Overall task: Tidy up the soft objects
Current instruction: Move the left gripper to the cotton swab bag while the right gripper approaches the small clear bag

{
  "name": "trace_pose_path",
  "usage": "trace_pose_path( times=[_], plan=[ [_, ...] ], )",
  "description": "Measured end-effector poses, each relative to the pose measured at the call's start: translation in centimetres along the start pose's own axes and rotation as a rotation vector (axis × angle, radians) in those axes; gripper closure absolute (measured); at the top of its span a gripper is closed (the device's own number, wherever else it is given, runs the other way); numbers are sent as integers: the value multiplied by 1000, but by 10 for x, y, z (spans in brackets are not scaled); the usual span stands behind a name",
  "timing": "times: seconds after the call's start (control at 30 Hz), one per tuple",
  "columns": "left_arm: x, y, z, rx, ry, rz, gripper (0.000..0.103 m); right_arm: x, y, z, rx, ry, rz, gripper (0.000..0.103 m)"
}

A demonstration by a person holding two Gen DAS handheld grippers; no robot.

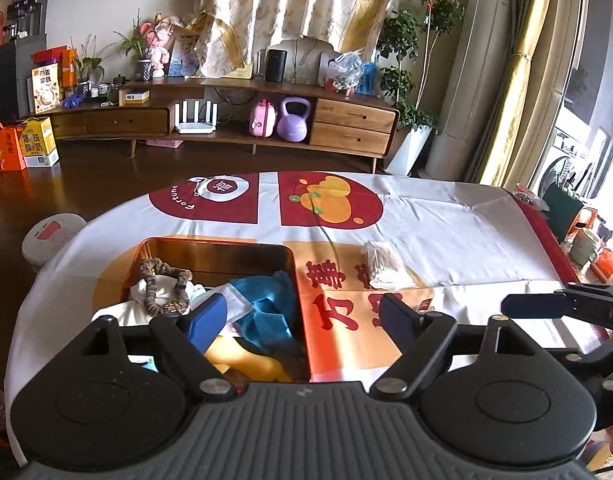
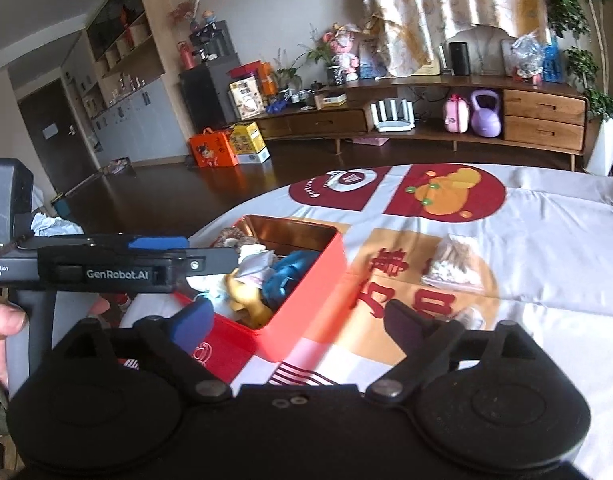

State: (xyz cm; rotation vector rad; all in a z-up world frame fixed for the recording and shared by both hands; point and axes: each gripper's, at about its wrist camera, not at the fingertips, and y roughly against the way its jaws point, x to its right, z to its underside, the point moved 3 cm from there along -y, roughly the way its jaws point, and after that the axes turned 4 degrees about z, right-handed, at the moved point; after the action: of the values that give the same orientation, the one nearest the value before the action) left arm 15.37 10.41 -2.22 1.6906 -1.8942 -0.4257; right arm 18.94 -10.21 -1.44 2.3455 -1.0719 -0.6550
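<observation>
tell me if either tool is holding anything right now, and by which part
Nothing is held. The left tool and the right tool are both open and empty, above the red tin.

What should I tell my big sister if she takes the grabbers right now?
Left gripper: open, holding nothing, above the near end of the orange box.
Right gripper: open, holding nothing, just right of the box.
Done: blue cloth, yellow cloth, striped scrunchie and white pieces are in the box.
Left: the clear bag of cotton swabs lies on the tablecloth, right of the box. A small packet nearer the grippers is too blurred to name.
</observation>
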Motion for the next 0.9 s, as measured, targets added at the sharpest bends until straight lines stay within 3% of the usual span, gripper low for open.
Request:
trace_pose_path(
  times=[0.13,0.67,0.9],
  plan=[
    [10,-3,3,-1,8,14,17,11,8,10,13,-7,26,0],
    [64,-49,-8,-44,-9,45,16,53,8,30,8,56,137,0],
    [89,-95,-25,-130,-39,103,16,71,-5,35,-15,88,158,0]
  ],
)
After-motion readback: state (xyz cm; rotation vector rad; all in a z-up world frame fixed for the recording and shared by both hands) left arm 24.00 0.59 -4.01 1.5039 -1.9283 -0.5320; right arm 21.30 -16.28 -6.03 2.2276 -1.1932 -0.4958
